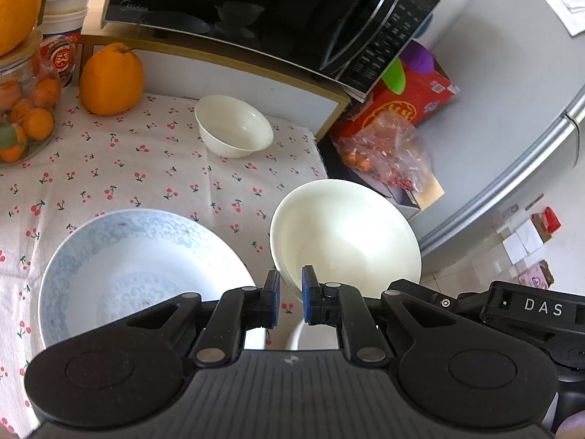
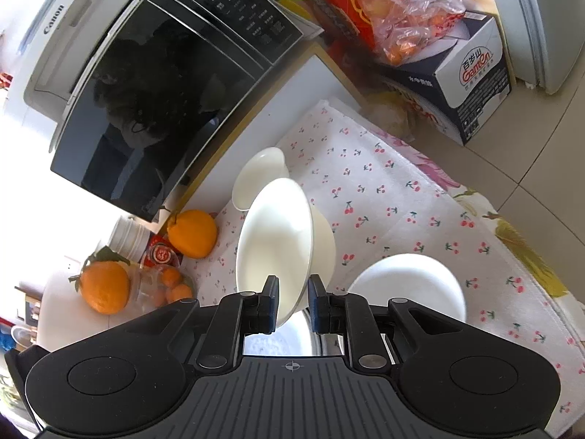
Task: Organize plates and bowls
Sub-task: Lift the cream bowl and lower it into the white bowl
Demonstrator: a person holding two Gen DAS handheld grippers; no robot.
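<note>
L gripper (image 1: pixel 290 294) has its jaws clamped on the near rim of a cream bowl (image 1: pixel 347 234), which it holds tilted and lifted off the cherry-print cloth on the counter (image 1: pixel 146 168), at the cloth's right edge w/ floor beyond. R gripper (image 2: pixel 292 301) likewise pinches the rim of a cream bowl (image 2: pixel 272 234), jaws closed on the thin wall, bowl tipped steeply on edge; can't tell whether both views show one bowl gripped from two sides or two separate bowls. Other ware: blue-patterned plate (image 1: pixel 139 267) flat on the cloth just left of the L gripper, a small white bowl (image 1: pixel 234 126) further back near the microwave (image 1: pixel 256 11), and in the right view a white plate (image 2: pixel 409 285) flat on the cloth just right of the R gripper. Risks, as I judge them: rim-only grip on glazed ceramic is weak, so a quick swing or more tilt could let the bowl rotate or slip between the pads and drop, either onto the blue plate (chip/crack) or off the counter edge to the floor. Setting it down tilted could make it rock & clink against neighbours. The loose cloth could drag if a bowl foot catches it, shifting the plates. An orange (image 1: pixel 111 80) sits well back, so it looks safe from contact.
</note>
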